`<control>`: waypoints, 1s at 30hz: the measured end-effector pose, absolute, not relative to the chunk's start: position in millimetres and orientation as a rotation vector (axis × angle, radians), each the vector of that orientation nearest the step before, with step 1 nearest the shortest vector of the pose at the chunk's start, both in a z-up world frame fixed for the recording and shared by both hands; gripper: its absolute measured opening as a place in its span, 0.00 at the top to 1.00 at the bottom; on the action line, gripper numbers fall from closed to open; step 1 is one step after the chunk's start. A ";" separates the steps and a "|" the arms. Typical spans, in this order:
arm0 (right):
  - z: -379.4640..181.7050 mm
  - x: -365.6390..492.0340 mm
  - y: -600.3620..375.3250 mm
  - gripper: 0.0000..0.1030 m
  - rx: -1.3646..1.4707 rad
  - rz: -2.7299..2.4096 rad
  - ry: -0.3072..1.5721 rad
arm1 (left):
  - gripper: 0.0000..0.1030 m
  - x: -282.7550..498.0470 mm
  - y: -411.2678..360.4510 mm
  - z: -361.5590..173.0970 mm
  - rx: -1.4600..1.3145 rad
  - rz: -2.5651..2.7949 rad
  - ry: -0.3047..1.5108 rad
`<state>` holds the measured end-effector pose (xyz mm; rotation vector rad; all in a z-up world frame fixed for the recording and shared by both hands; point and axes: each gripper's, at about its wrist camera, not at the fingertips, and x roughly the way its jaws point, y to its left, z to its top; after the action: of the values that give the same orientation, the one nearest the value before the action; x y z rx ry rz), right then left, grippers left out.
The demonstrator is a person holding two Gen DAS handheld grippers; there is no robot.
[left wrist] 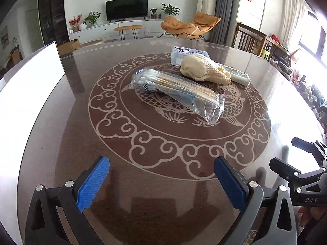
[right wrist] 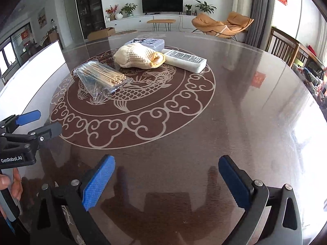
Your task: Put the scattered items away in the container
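A clear bag of wooden sticks [left wrist: 177,94] [right wrist: 101,77] lies at the middle of the round table. Behind it lie a cream knitted glove bundle [left wrist: 204,68] [right wrist: 139,56], a white remote control [left wrist: 237,75] [right wrist: 185,60] and a clear flat plastic box [left wrist: 186,54] [right wrist: 149,41]. A white container [left wrist: 26,94] [right wrist: 34,75] stands at the table's left edge. My left gripper [left wrist: 161,181] is open and empty above the near table edge. My right gripper [right wrist: 166,181] is open and empty, to the right of the left one.
The dark glass table top [left wrist: 163,149] carries a pale fish-and-cloud pattern. Wooden chairs [right wrist: 284,45] stand at the far right. A cluttered shelf [left wrist: 306,81] lies beyond the right edge.
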<state>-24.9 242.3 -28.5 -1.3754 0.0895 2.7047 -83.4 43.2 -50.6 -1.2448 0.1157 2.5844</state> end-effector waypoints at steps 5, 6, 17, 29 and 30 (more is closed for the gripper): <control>-35.4 -38.3 249.1 0.01 -1.387 2.695 0.075 | 0.00 -97.8 23.8 -59.2 -1.324 2.630 -0.011; -35.8 -39.9 252.5 0.01 -1.384 2.688 0.081 | 0.00 -99.1 25.4 -59.9 -1.326 2.646 0.003; -38.7 -77.1 268.1 0.00 -1.386 2.682 0.081 | 0.00 -114.6 37.9 -62.3 -1.352 2.632 0.135; -39.3 -77.5 267.7 0.00 -1.386 2.682 0.081 | 0.00 -113.8 37.4 -60.9 -1.353 2.631 0.136; -39.3 -77.5 267.7 0.00 -1.386 2.682 0.081 | 0.00 -113.4 37.1 -60.5 -1.353 2.631 0.136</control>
<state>-77.5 267.7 -39.3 -1.3855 0.0814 2.6817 -113.4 37.1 -60.5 -1.3529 0.1363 2.6312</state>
